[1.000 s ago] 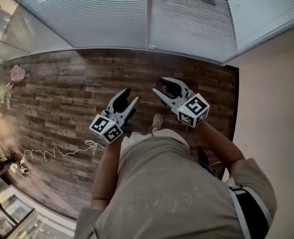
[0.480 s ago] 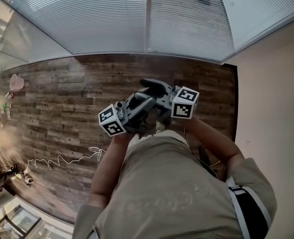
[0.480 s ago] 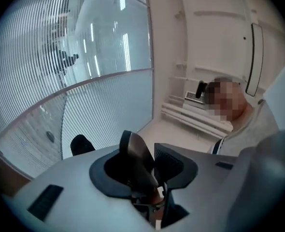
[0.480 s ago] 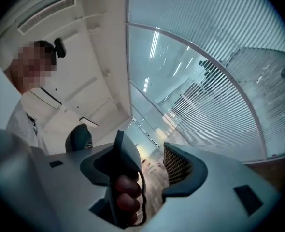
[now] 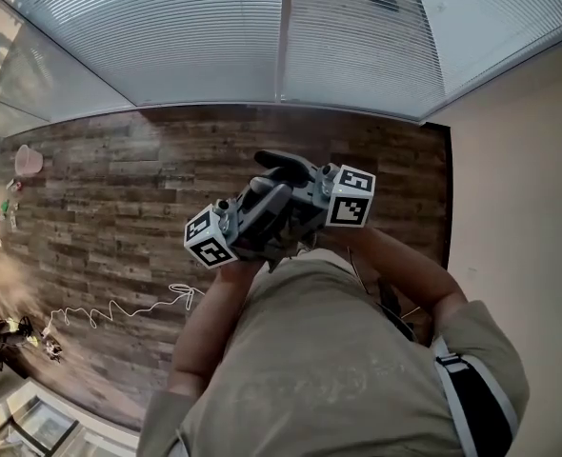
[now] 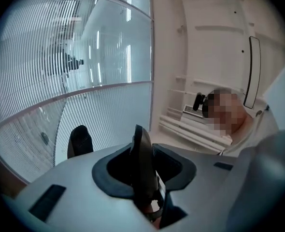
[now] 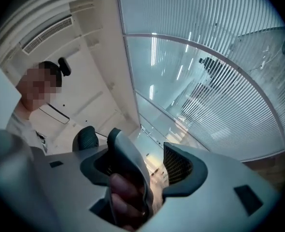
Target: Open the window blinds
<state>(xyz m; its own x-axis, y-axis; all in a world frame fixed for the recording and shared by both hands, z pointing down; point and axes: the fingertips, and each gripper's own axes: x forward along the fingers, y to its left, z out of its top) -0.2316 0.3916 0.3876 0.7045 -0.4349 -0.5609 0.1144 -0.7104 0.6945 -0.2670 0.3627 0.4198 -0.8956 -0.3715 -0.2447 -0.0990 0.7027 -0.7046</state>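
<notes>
The closed slatted blinds point(image 5: 205, 36) fill the top of the head view, and also show in the left gripper view point(image 6: 60, 76) and the right gripper view point(image 7: 220, 76). My left gripper point(image 5: 277, 202) and right gripper point(image 5: 281, 166) are crossed against each other at chest height, short of the blinds. The right gripper point(image 7: 132, 151) has just been opening. Its fingertips point(image 7: 87, 139) stand wide apart, with the left gripper's trigger and a finger between them, unpressed. The left gripper point(image 6: 111, 144) has just been closing. One fingertip point(image 6: 79, 141) shows and the right gripper's grey shell hides the other.
A white mullion point(image 5: 282, 36) splits the blinds. Below lies wood-plank floor point(image 5: 119, 188) with a white cord point(image 5: 119, 305) trailing at the left. A beige wall point(image 5: 519, 198) closes the right side. A pink object point(image 5: 29, 160) lies far left.
A second ago the grippers were apart, both open over the floor. They have swung together, rolled and risen, and now cross each other. The right jaws have spread wider.
</notes>
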